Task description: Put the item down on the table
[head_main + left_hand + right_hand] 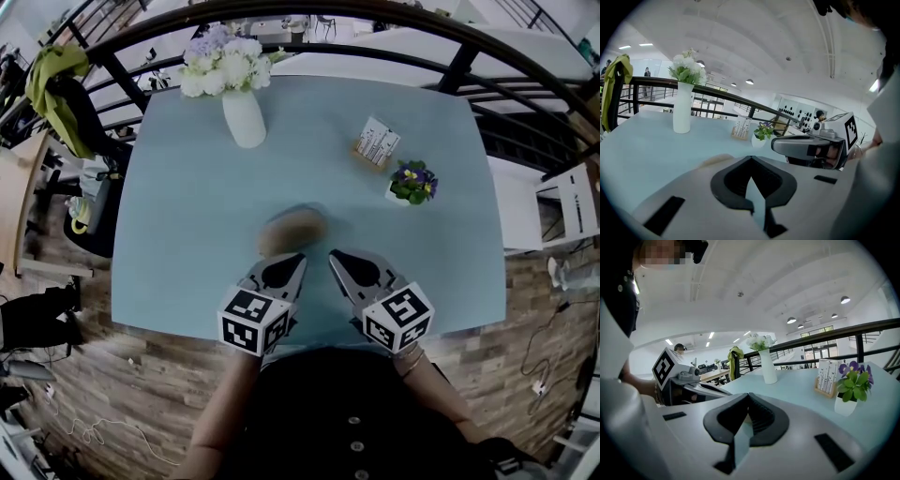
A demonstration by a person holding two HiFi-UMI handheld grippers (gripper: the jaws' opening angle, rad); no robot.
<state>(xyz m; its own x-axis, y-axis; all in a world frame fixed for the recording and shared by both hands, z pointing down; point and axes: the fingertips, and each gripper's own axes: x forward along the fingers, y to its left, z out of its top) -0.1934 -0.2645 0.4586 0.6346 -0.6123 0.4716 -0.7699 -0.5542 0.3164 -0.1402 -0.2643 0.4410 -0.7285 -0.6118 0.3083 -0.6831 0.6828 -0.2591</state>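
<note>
A tan, rounded item (pixel 292 231), blurred in the head view, lies on the pale blue table (pixel 187 216) near its front edge. My left gripper (pixel 294 259) is just behind the item, shut, with nothing between its jaws. In the left gripper view the item (pixel 716 160) shows as a tan hump just past the left gripper (pixel 751 159). My right gripper (pixel 337 255) sits beside the left one, to the right of the item and apart from it. The right gripper (pixel 749 395) also has its tips together and holds nothing.
A white vase of flowers (pixel 243 114) stands at the table's back left. A card holder (pixel 376 142) and a small pot of purple flowers (pixel 412 184) stand at the back right. A dark railing (pixel 450 70) curves behind the table. The person's body is close to the front edge.
</note>
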